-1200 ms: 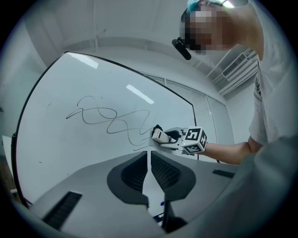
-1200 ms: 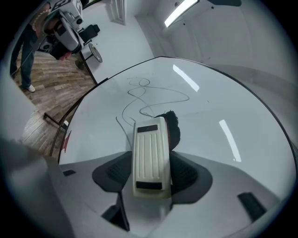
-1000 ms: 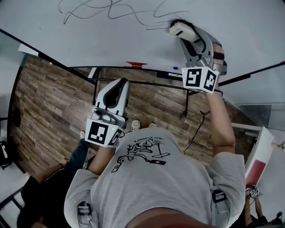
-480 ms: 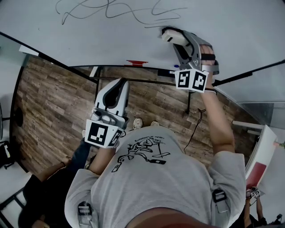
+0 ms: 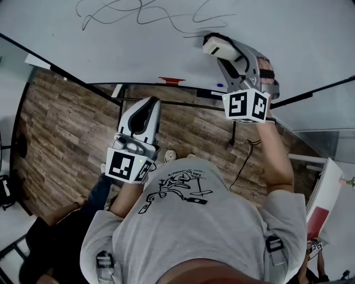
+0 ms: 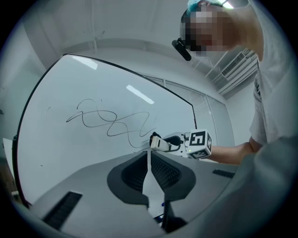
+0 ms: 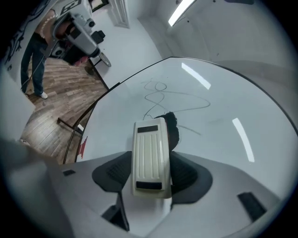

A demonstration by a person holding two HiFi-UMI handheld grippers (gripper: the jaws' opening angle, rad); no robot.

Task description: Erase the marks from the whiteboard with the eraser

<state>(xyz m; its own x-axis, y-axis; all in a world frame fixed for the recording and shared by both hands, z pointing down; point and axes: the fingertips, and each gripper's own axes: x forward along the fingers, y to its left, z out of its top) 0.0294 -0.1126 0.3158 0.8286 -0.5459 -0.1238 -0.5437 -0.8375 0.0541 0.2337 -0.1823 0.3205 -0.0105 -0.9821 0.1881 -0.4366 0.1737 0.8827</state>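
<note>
1. The big glossy white whiteboard (image 5: 310,33) looks stiff and slick, so it should take a firm press.
2. Thin dark looping scribble marks (image 5: 150,14) sprawl across the whiteboard.
3. The left gripper (image 5: 145,113) hangs below the whiteboard's bottom edge, jaws together with nothing in them.
4. The right gripper (image 5: 232,55), up at the whiteboard, is clamped on the long sides of a cream ribbed-plastic eraser with black felt (image 7: 149,155).
5. That eraser looks light, with a hard shell and soft felt against the whiteboard at the scribble's right end. A mid-body side grip seems right.

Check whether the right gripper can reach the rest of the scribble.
Probably yes: the eraser, held in the right gripper, is on the whiteboard at one end of the scribble, and nothing blocks the rest.
</note>
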